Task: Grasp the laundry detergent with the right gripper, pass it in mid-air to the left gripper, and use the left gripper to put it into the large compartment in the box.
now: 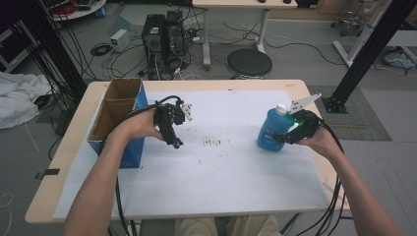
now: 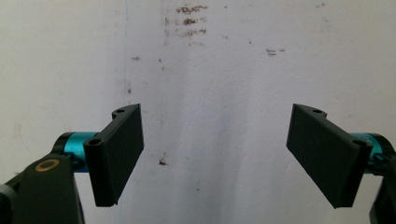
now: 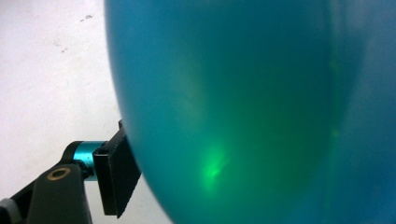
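A blue bottle with a white cap stands on the white sheet at the table's right side. My right gripper is shut on its body from the right. In the right gripper view the bottle looms close, and one finger presses against its left side while the other jaw is hidden behind it. My left gripper hovers over the sheet left of centre, pointing down. Its jaws stand wide apart with nothing between them, and my left gripper faces the bare sheet.
An open cardboard box with blue sides stands at the table's left edge, right beside my left hand. Dark smudges mark the sheet's middle. Beyond the far edge are a round stool and computer towers on the floor.
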A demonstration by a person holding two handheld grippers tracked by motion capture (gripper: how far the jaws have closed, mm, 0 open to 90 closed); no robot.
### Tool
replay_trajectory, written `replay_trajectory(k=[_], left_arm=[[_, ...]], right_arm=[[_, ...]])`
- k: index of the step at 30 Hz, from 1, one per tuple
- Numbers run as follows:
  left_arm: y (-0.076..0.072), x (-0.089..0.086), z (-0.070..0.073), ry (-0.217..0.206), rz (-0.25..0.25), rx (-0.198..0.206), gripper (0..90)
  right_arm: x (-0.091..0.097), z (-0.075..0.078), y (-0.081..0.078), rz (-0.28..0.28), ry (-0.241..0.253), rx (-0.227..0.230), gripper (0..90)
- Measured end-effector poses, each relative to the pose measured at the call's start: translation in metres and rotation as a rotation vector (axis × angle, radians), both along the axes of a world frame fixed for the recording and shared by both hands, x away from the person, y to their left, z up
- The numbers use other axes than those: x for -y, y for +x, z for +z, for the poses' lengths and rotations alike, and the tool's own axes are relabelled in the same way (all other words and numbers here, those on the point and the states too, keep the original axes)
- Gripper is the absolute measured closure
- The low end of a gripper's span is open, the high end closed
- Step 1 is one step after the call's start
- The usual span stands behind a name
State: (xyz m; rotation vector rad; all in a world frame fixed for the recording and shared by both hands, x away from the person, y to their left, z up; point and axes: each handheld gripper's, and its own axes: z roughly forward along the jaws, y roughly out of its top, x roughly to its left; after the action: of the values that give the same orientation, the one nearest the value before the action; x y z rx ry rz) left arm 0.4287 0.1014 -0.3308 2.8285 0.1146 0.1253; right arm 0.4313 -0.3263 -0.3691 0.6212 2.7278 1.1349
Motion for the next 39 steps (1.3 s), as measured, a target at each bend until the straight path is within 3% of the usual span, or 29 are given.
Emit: replay_trajectory(k=[7, 9, 13, 39], left_arm=[[-0.0003, -0.0004, -0.0014, -0.003, 0.005, -0.003, 19.0], [0.0, -0.0004, -0.0013, -0.004, 0.003, -0.001, 19.0], [0.0001, -0.0007, -0.0016, -0.001, 0.004, -0.003, 19.0], [-0.0007, -0.0002, -0.0005, -0.001, -0.002, 0.003, 19.0]], right_arm=[[-0.0009, -0.0029, 0.0002, -0.001, 0.013, 0.005, 19.7], [0.0, -0.0033, 0.0003, 0.006, 0.023, 0.006, 25.5], [0.0002, -0.0035, 0.0003, 0.002, 0.033, 0.013, 25.5], [-0.0003, -0.0103, 0.0031, 0.0, 0.072, -0.008, 35.7]])
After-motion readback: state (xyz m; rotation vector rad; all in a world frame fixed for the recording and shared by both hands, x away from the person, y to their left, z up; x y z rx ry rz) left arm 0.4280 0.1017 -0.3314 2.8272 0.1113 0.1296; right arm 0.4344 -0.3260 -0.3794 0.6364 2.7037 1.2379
